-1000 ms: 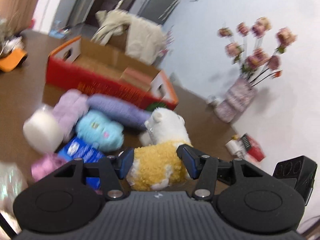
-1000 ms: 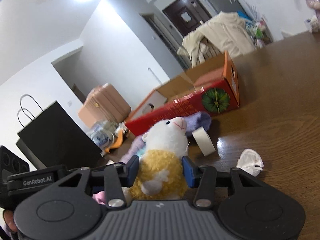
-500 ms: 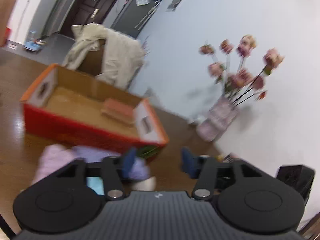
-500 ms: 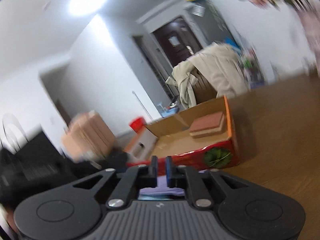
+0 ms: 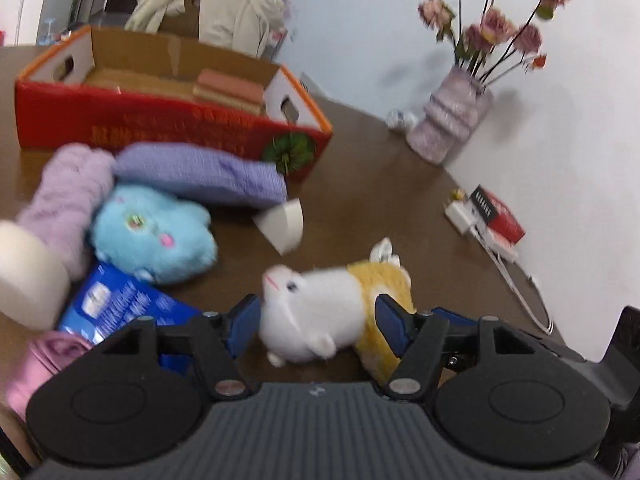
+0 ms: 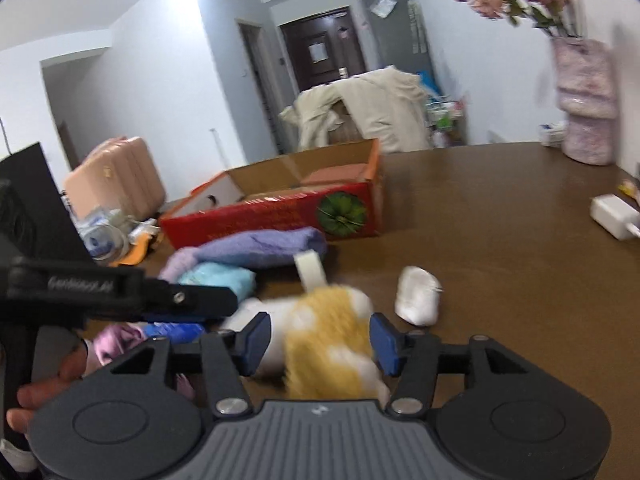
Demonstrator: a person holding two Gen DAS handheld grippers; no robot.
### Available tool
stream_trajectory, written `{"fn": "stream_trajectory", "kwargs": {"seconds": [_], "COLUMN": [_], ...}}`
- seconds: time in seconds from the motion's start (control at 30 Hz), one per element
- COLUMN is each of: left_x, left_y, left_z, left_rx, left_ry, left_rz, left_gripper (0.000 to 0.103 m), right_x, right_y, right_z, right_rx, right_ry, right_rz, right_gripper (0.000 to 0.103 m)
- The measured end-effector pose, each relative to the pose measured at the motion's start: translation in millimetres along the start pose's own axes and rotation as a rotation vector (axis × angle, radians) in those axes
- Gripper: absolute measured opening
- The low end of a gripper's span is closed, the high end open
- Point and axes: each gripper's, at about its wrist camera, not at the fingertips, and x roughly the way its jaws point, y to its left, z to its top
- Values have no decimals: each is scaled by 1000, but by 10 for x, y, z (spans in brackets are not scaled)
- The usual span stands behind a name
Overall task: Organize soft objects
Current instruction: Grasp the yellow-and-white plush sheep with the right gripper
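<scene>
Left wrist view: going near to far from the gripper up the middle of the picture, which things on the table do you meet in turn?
White and yellow plush toy → roll of tape → purple folded towel → red cardboard box. The cream coat lies beyond the box, off the table.

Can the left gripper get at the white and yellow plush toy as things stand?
Probably yes: the left gripper has its jaws spread either side of the plush toy, which lies on the table with nothing covering it.
</scene>
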Motion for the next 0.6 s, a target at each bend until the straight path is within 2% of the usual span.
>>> {"fn": "stream_trajectory", "kwargs": {"seconds": [0.13,0.17,0.3,0.37,0.43,0.5,0.6], "left_x": [96,126,176,224,302,238,-11], "left_y": [19,29,-37,-86,-135,-154,-116], "left_z": [-86,-104,-93,-46,3,25,1], "left_rx": [-35,-47,-40,-33,-25,-22,-21], "left_ry": [33,38,-7,-27,-9,-30,-76], "left_rz": [30,34,57,28,34,44,39], "left_gripper": [63,56,49,42,44,55,75], "right_x": [-52,-70,-105,-154,-207,-280,-456], "right_y": [-157,-163,-65,-13,41,162,198], "right_z": [-165,-182,-287,-331,-357,-387,-342], "right_rx": [61,62,15,-9,-20,-77,-106], "right_ry": [23,31,63,71,90,90,25], "right_rz": [-34,-19,30,50,146,234,237], "right_gripper": [54,51,41,32,24,24,24]}}
